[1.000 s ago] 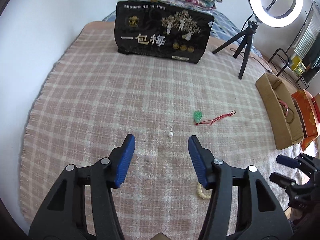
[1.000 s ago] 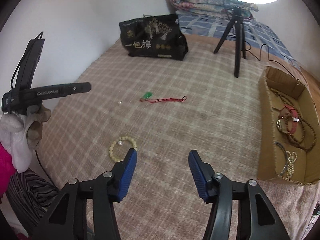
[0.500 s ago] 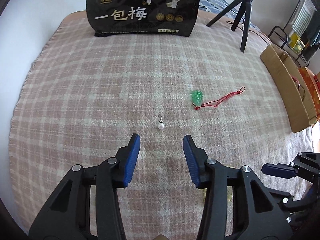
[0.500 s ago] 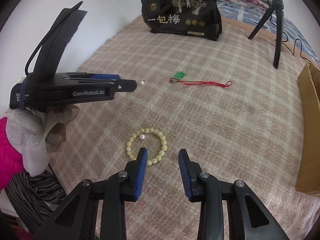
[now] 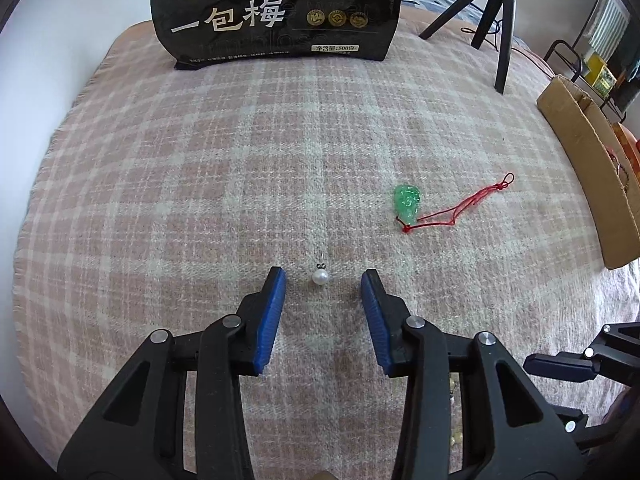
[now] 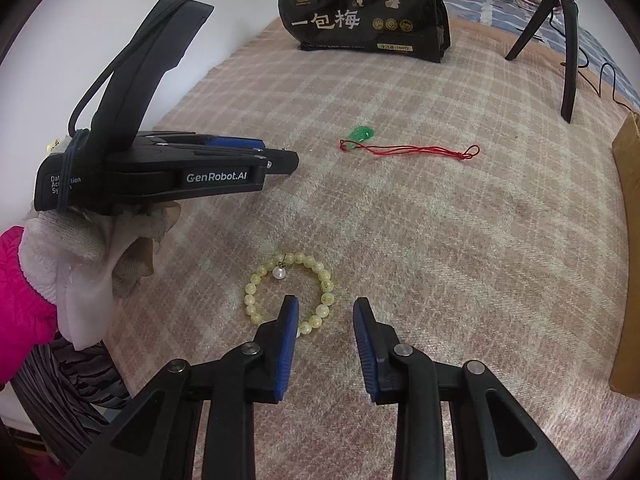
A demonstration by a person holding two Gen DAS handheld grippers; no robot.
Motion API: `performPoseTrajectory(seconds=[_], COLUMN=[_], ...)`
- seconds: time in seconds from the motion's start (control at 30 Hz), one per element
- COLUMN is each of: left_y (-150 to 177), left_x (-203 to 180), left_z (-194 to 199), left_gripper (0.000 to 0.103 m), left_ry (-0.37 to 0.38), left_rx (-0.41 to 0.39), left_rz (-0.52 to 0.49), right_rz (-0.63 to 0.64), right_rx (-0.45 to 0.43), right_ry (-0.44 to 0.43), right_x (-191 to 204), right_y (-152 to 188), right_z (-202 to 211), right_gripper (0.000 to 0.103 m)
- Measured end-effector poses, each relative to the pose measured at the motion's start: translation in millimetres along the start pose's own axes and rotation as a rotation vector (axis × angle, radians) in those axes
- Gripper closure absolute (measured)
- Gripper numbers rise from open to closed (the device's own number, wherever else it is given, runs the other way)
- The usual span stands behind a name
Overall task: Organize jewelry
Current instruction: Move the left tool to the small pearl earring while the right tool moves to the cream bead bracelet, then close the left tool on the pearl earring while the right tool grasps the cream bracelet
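Bed (image 5: 168,184), pink-cream plaid blanket on top. On it: black snack bag (image 5: 276,8) upright at far edge, tripod (image 5: 494,20) right of bag, green pendant (image 5: 407,202) on red cord (image 5: 460,210) mid-bed, lone pearl (image 5: 320,277), yellow bead bracelet (image 6: 290,292) with a second pearl inside. Cardboard box (image 5: 592,168) at right edge, probably resting on blanket.

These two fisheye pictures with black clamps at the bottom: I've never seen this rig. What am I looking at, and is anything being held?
A person holds a two-finger gripper in each hand, each with a camera looking along its fingers. The left view shows the left gripper closing around a pearl earring without pressing it yet. The right view shows the right gripper closing over one side of a yellow bead bracelet, also not gripped; a gloved hand carries the other gripper. On the plaid blanket also lies a green pendant on red cord. Nothing is held.
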State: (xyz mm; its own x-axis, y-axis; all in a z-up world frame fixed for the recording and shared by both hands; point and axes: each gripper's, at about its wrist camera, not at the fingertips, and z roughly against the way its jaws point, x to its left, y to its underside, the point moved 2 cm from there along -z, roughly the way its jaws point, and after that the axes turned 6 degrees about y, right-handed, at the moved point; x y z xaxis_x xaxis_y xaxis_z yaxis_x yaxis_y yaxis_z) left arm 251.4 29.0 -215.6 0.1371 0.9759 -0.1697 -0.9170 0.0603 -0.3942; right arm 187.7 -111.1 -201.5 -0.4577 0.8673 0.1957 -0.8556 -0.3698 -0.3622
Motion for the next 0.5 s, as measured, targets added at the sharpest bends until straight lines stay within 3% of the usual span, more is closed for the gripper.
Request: performPoseTrajectory(seconds=[0.23, 0.5], left_y=[1, 4], left_x=[2, 7], left_z=[-2, -1], left_gripper=[0.072, 0.093], left_ry=[-0.006, -0.016], left_rx=[0.004, 0.007], left_rz=[-0.006, -0.008], right_rz=[0.021, 0.069], right_rx=[0.011, 0.054], right_ry=[-0.023, 0.074], right_x=[9, 17], right_y=[-1, -1], right_z=[-6, -24], right_gripper=[0.077, 0.083])
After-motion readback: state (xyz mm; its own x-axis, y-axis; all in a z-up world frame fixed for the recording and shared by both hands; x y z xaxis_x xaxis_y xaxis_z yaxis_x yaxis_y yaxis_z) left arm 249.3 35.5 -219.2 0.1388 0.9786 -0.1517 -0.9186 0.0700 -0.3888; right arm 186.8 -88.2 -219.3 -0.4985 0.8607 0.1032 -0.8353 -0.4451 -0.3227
